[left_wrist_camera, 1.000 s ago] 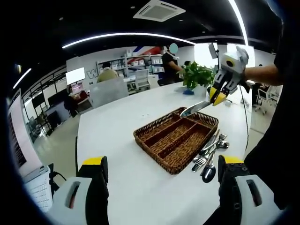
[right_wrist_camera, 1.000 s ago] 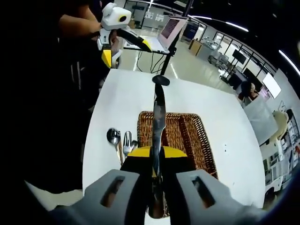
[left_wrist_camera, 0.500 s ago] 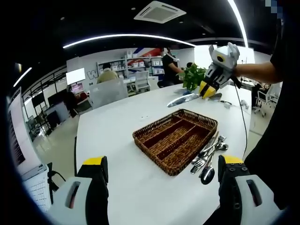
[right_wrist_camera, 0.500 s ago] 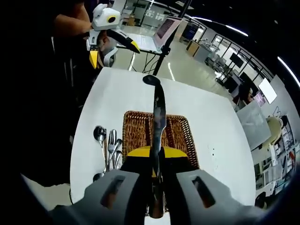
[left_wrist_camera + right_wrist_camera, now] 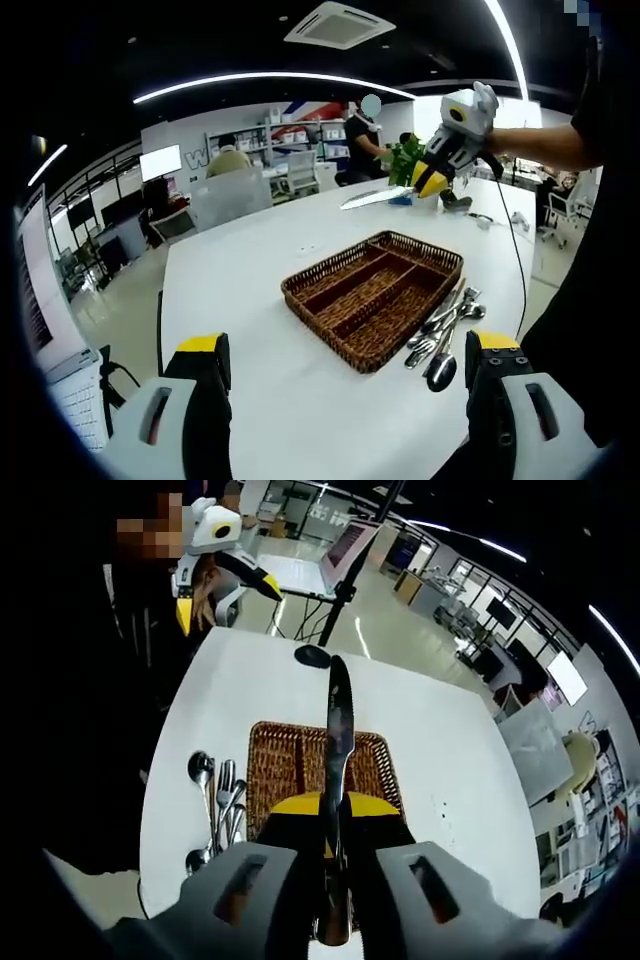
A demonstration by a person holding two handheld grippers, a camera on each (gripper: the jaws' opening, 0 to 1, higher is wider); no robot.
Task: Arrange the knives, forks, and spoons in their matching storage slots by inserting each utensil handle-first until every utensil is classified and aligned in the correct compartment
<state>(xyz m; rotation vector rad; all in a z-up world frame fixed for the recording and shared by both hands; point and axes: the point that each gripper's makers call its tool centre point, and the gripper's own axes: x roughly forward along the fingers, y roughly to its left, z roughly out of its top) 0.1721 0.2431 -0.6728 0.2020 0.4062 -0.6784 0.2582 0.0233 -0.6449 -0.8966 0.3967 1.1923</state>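
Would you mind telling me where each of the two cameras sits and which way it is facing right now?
Left gripper view: rides the open left gripper, low at the table's near edge, facing across the white table at the wicker tray; its own fingers and a black sleeve show.
Right gripper view: rides the right gripper, raised above the tray's far side, looking down along the held knife; its own fingers show.
Shared: tray, loose cutlery, each other's gripper.
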